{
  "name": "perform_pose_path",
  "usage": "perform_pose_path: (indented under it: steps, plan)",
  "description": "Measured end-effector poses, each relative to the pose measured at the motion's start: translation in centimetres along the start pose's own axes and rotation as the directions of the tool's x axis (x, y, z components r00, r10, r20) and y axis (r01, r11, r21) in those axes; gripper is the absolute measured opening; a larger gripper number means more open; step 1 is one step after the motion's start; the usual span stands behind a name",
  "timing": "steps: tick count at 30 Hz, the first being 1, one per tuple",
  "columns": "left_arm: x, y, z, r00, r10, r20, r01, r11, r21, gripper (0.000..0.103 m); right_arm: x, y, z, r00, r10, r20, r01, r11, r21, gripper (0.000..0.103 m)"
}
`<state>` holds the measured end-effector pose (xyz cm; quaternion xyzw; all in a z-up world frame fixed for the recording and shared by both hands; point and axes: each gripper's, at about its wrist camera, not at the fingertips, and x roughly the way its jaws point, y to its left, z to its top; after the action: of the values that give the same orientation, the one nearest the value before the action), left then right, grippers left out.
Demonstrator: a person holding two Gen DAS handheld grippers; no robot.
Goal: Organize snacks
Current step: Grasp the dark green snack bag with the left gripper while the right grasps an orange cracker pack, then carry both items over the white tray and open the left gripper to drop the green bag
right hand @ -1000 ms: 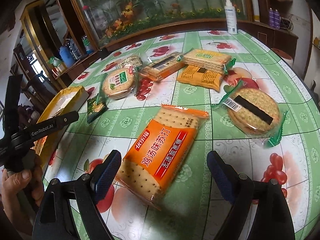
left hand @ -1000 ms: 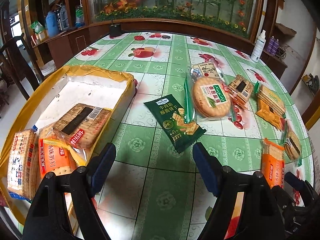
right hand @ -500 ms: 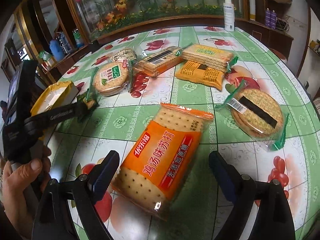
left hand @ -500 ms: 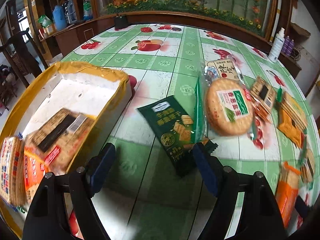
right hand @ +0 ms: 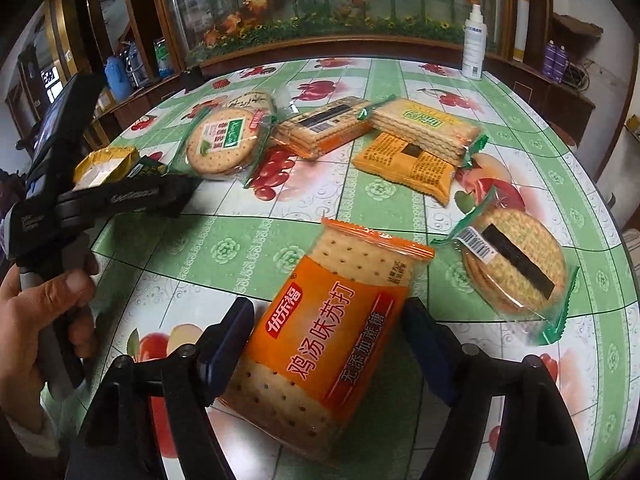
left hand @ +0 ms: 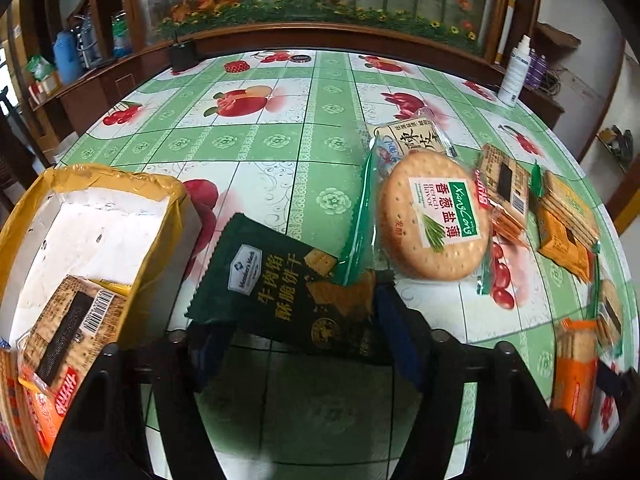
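Observation:
A dark green cracker packet point(left hand: 280, 292) lies flat on the tablecloth beside the yellow-taped white box point(left hand: 120, 178). My left gripper point(left hand: 292, 308) straddles it with jaws closing, and its pads stand at the packet's two side edges. The packet's near-left corner covers the left fingertip. An orange soda-cracker packet point(right hand: 332, 328) lies between the fingers of my right gripper point(right hand: 328, 304). Those jaws are closing too, with the pads just at its long edges. In the right wrist view a hand point(right hand: 40, 312) holds the left gripper point(right hand: 132, 196).
The box holds several cracker packets point(left hand: 68, 320). Farther out lie a round scallion cracker pack point(right hand: 224, 140), two cracker stacks point(right hand: 328, 124), a flat orange packet point(right hand: 408, 168) and a round seaweed cracker pack point(right hand: 516, 264). A spray bottle point(right hand: 474, 44) stands at the far edge.
Both pairs of jaws have narrowed. The left gripper moved forward, so the green packet now sits between its fingers. The right gripper stayed over the orange packet.

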<state>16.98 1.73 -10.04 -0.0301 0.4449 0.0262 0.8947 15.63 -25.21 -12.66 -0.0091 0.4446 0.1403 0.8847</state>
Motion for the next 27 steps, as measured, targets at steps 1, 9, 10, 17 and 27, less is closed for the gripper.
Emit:
perform_pose_path:
  steps: [1, 9, 10, 17, 27]
  plan:
    - [0.0, -0.1, 0.1, 1.0, -0.004, -0.005, 0.004, 1.0, 0.002, 0.067, 0.0, -0.1, 0.0, 1.0, -0.001, 0.0, 0.001, 1.0, 0.004, 0.079]
    - [1.2, -0.8, 1.0, 1.0, 0.019, -0.008, -0.019, 1.0, -0.016, 0.082, 0.9, 0.3, 1.1, 1.0, -0.012, -0.017, 0.012, 1.0, 0.018, 0.086]
    - [1.1, -0.6, 0.9, 1.0, 0.009, -0.004, -0.01, 1.0, -0.012, 0.081, 1.1, 0.4, 1.2, 1.0, -0.02, -0.015, 0.021, 1.0, 0.004, 0.084]
    - [-0.9, 0.5, -0.8, 0.998, -0.069, -0.002, 0.069, 0.997, 0.019, 0.016, 0.5, -0.1, 0.9, 1.0, 0.022, -0.007, -0.022, 0.999, -0.025, 0.06]
    - [-5.1, 1.6, -4.6, 0.985, -0.17, 0.024, 0.167, 0.983, 0.079, 0.007, -1.0, -0.3, -0.7, 0.997, 0.076, 0.003, -0.076, 0.997, -0.023, 0.058]
